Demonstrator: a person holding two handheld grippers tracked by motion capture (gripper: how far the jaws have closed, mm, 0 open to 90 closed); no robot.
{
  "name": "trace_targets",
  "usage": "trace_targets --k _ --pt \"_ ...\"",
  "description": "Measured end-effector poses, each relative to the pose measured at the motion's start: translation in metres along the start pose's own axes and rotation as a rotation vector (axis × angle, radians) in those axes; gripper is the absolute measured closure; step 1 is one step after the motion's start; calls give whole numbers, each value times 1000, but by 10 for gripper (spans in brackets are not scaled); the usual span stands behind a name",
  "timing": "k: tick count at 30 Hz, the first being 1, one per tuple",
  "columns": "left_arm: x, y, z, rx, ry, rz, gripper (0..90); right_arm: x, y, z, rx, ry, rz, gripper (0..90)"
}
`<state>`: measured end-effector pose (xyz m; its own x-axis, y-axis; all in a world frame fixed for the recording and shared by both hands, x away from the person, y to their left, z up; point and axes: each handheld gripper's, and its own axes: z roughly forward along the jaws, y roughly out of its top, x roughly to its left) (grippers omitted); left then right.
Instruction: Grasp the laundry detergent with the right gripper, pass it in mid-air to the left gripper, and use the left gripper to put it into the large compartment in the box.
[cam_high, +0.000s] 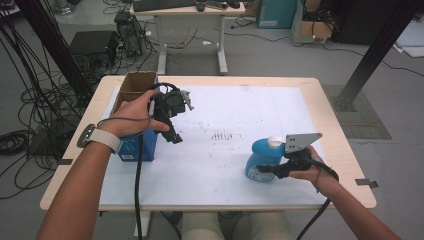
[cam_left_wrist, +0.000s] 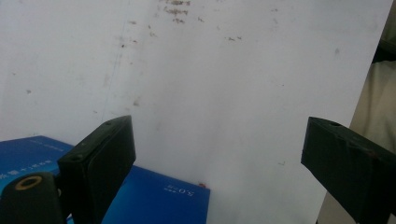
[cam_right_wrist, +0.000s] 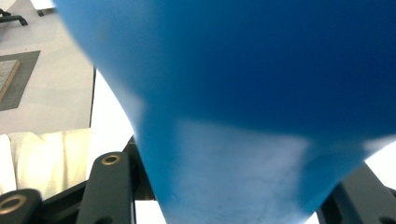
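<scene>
A blue bottle (cam_high: 261, 159) with a white cap (cam_high: 275, 141) stands at the front right of the white mat (cam_high: 225, 115). My right gripper (cam_high: 266, 170) is shut on the bottle's lower body, which looms close and blue (cam_right_wrist: 261, 93) between the jaws in the right gripper view. At the left, my left gripper (cam_high: 173, 132) hangs above the mat, tilted downward, beside a blue box (cam_high: 131, 146). Its jaws stand wide apart (cam_left_wrist: 217, 158) with nothing between them; the blue box's corner (cam_left_wrist: 154, 198) lies below the left-hand jaw.
An open cardboard box (cam_high: 136, 86) stands behind the blue box at the back left. The mat shows dark smudges (cam_high: 222, 135) at its middle. The wooden table edge (cam_high: 345, 150) rims the mat. Cables and a desk (cam_high: 190, 10) lie on the floor beyond.
</scene>
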<state>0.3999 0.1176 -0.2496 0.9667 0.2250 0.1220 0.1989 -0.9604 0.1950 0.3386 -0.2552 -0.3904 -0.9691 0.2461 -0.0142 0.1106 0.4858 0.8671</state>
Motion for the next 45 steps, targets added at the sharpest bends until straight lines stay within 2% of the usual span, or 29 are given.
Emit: trace_targets --k 9,18,21,25,33,38,42,45 --pt "0 1 -5 0 5 -5 102 0 1 0 0 -2 -2 435" --pt "-5 6 -17 -2 21 -32 97 1 3 1 9 6 -1 435" --pt "-8 9 -20 4 31 -17 93 2 6 0 4 16 7 434" --pt "-11 12 -28 2 42 -16 95 1 14 0 -22 22 23 434" --pt "-17 20 -46 -23 60 -45 88 0 31 -6 -6 39 25 434" --pt "-24 30 -58 -28 74 -33 76 0 42 -11 -6 56 23 434" --pt "-28 38 -65 -52 63 -30 67 1 52 -14 4 84 17 434" --pt "-29 43 -72 -79 40 -25 45 0 57 -16 1 105 14 434"
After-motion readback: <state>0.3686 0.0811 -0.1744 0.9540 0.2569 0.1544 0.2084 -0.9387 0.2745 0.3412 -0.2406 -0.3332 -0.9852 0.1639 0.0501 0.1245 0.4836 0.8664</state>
